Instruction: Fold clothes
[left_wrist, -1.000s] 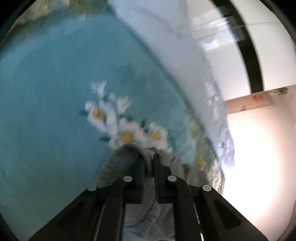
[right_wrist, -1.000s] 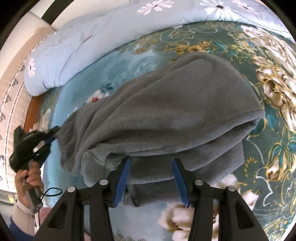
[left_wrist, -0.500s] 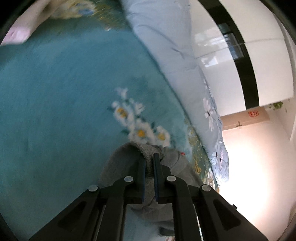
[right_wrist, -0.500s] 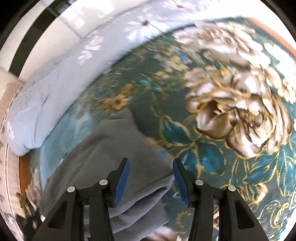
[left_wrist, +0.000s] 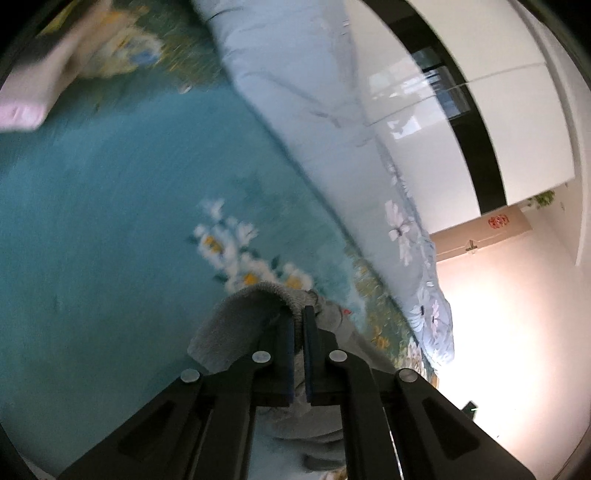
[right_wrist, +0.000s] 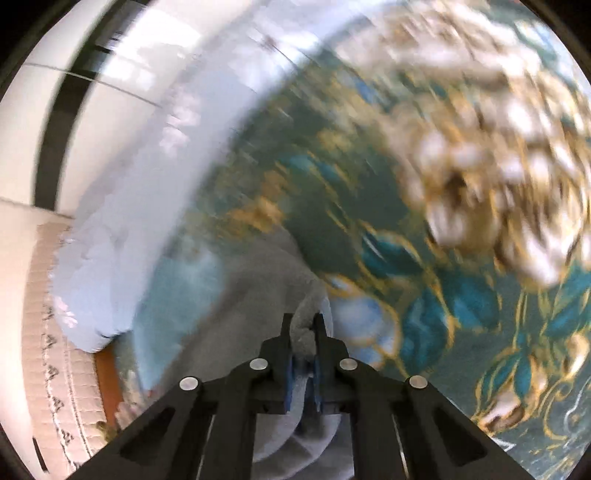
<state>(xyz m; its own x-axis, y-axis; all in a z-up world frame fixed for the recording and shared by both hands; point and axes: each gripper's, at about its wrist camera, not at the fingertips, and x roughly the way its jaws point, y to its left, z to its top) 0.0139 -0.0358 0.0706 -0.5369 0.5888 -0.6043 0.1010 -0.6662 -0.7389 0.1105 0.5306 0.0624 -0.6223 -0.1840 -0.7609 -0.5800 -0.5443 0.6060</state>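
Note:
A grey fleece garment (left_wrist: 236, 321) lies on the teal flowered bedspread (left_wrist: 110, 221). My left gripper (left_wrist: 299, 314) is shut on a ribbed edge of it, and the cloth drapes over the left finger and hangs below. In the right wrist view the same grey garment (right_wrist: 251, 288) bunches up between the fingers of my right gripper (right_wrist: 303, 321). Its jaws are closing, with a fold of the cloth pinched between the blue pads. The rest of the garment is hidden under the grippers.
A rolled pale blue quilt (left_wrist: 314, 92) runs along the far side of the bed, also the quilt (right_wrist: 110, 258) in the right view. A pink folded item (left_wrist: 22, 110) lies at the upper left. A padded headboard (right_wrist: 37, 332) stands left. White glossy wardrobe doors (left_wrist: 480, 74) rise behind.
The right gripper swung to the garment's corner and closed from wide open onto a fold of grey cloth. The left gripper, still clamped on the edge, lifted and shifted a little.

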